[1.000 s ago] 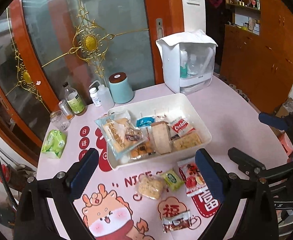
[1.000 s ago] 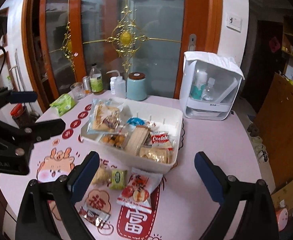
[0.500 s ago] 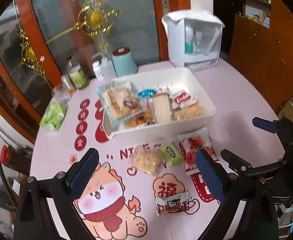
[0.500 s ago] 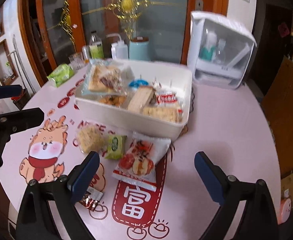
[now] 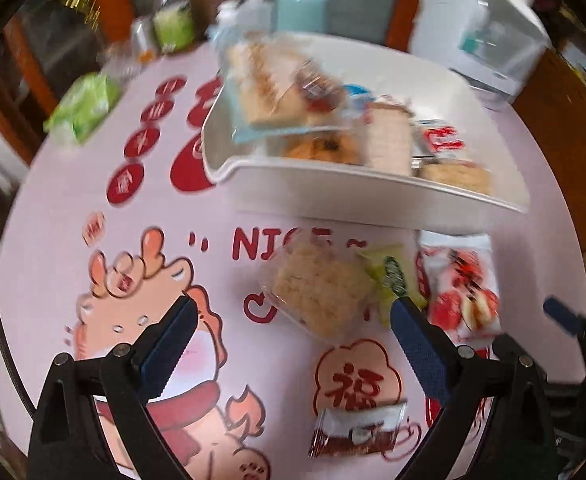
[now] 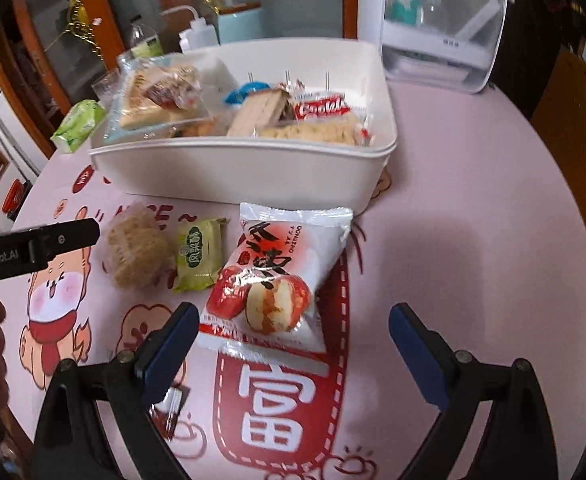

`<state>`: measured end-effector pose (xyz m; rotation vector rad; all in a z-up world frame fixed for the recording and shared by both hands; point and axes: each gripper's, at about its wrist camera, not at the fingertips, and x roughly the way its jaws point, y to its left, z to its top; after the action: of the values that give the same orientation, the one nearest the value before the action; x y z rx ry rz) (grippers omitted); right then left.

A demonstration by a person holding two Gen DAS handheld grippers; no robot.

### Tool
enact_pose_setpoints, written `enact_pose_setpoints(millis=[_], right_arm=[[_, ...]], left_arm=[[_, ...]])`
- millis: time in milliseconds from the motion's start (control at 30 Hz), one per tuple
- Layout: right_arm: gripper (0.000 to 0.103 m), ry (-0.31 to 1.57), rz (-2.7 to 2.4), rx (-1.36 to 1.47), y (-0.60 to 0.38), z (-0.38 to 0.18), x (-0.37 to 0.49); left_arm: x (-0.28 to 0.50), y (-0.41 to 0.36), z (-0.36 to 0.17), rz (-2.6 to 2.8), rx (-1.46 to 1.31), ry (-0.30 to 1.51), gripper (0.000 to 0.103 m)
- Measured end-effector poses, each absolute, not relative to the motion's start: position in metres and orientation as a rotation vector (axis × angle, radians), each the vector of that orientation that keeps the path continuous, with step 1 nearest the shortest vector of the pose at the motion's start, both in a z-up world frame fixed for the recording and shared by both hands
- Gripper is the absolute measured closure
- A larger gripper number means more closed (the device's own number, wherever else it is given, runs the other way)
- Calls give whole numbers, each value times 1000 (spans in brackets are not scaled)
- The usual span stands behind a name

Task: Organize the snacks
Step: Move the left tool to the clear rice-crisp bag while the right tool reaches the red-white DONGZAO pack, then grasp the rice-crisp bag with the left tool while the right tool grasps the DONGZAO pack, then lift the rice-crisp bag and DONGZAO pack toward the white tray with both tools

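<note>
moved: both grippers sit lower and closer over the loose packets than a second ago
done: white rectangular plastic bin (image 6: 253, 168) holds several snacks
left: red-and-white pillow packet (image 6: 277, 276), green packet (image 6: 199, 254), clear-wrapped rice cake (image 6: 137, 250), brown-and-white wafer packet (image 5: 359, 428)
jaws: left gripper (image 5: 293, 344) and right gripper (image 6: 293, 340) spread wide, empty

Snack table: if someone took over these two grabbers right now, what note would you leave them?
Left gripper: open, empty, over the rice cake.
Right gripper: open, empty, over the red-and-white bag.
Done: several snacks sit in the white bin.
Left: rice cake, green packet, red-and-white bag and brown wrapper lie on the table in front of the bin.
</note>
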<state>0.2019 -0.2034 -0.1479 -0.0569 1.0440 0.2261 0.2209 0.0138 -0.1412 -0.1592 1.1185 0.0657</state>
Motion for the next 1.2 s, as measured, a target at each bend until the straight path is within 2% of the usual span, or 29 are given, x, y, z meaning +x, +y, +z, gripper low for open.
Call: enact_pose_setpoints(millis=[467, 533, 600, 733, 767, 800, 900, 933, 1000, 1200], right_arm=[[7, 1153, 146, -11, -183, -195, 236], [12, 1150, 143, 13, -185, -196, 237], [31, 1133, 135, 19, -185, -194, 236], [36, 1122, 122, 18, -188, -195, 233], [38, 1120, 121, 18, -188, -195, 232], [46, 1114, 127, 21, -188, -195, 231], [49, 1106, 136, 16, -187, -193, 226], [50, 1103, 139, 14, -186, -192, 224], [52, 1102, 146, 24, -186, -188, 221], [54, 1061, 181, 31, -187, -171, 204]], left_arm=[[266, 26, -210, 91, -409, 1229, 7], [270, 22, -218, 98, -412, 1243, 7], [272, 17, -223, 117, -393, 1239, 7], [273, 9, -226, 144, -343, 1228, 7], [273, 7, -226, 149, -336, 1231, 10], [273, 2, -225, 157, -327, 1230, 15], [268, -11, -220, 169, -304, 1228, 32], [265, -14, -220, 163, -305, 1225, 35], [261, -16, -219, 152, -306, 1224, 38], [243, -19, -216, 136, -282, 1230, 39]])
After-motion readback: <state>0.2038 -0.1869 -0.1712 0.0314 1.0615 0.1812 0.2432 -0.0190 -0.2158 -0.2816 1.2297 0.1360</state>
